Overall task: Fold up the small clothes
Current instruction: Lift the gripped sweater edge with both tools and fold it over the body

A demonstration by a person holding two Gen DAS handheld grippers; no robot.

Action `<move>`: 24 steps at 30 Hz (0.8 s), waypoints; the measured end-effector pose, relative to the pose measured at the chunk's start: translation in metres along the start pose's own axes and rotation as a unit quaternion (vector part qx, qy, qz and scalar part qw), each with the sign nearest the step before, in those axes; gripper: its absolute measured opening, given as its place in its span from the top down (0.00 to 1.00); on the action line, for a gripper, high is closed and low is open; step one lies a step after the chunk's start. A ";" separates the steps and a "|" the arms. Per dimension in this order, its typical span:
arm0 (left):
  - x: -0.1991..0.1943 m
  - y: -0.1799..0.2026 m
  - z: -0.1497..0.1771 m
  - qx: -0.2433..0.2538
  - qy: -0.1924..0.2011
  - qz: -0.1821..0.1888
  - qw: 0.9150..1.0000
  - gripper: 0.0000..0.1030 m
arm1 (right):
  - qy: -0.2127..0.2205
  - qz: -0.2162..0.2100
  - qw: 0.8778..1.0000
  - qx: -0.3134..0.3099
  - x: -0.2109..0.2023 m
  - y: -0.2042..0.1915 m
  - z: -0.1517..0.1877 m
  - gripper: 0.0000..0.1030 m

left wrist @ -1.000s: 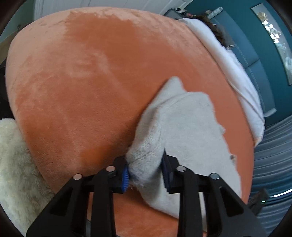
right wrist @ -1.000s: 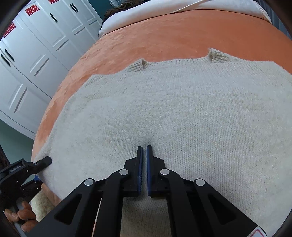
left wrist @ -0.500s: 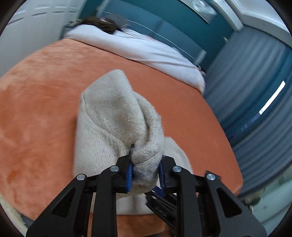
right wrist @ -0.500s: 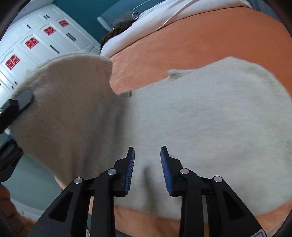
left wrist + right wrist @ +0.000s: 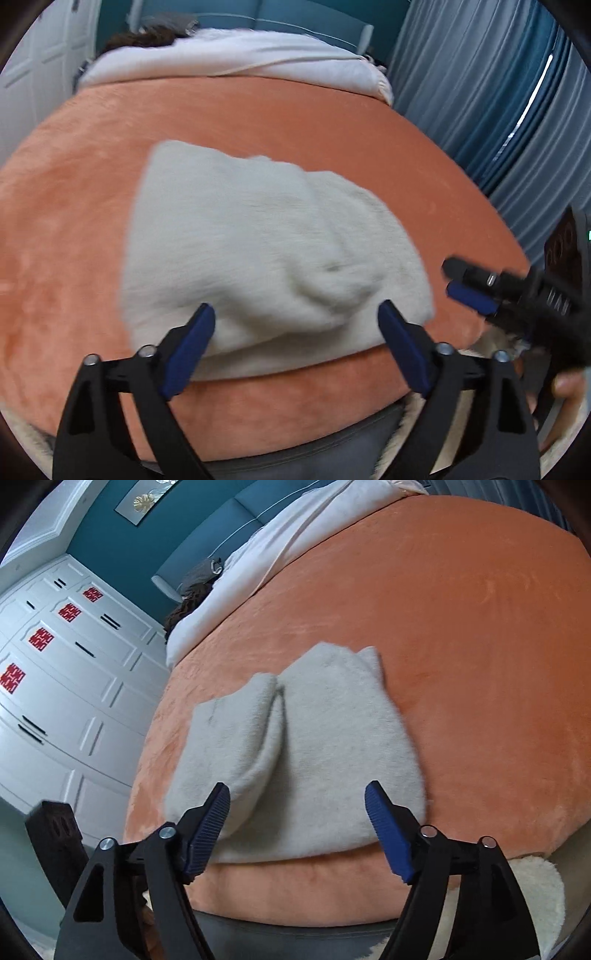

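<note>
While motion blur softens its edges, a folded sweater (image 5: 258,254) lies near the bed's (image 5: 74,221) front edge; left tongs (image 5: 295,336) and right tongs (image 5: 297,812) hover apart, empty.

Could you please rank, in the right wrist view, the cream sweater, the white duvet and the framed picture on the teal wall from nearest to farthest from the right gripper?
1. Cream sweater: folded on the orange blanket, just ahead of the open right gripper.
2. White duvet: across the bed's far end, upper middle.
3. Framed picture: on the teal wall behind the bed, top left.
</note>
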State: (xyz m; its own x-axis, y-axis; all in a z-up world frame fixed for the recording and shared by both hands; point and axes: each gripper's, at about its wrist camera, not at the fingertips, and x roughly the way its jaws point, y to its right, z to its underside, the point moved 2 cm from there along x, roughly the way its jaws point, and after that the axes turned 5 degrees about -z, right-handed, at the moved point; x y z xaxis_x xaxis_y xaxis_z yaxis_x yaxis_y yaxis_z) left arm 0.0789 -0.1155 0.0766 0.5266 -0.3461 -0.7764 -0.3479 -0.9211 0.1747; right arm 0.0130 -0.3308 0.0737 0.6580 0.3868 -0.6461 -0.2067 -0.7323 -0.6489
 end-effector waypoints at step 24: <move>0.020 -0.059 0.032 -0.044 -0.070 -0.023 0.996 0.91 | 0.021 0.065 0.994 -0.090 0.016 -0.048 -0.027 0.82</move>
State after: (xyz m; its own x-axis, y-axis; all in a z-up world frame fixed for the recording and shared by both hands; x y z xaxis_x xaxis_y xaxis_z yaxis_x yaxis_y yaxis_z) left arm 0.0847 -0.0625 0.0317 0.4243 -0.2807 -0.8609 -0.2543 -0.9494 0.1843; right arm 0.0525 -0.3047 0.1052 0.6649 0.2622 -0.6994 -0.1616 -0.8637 -0.4774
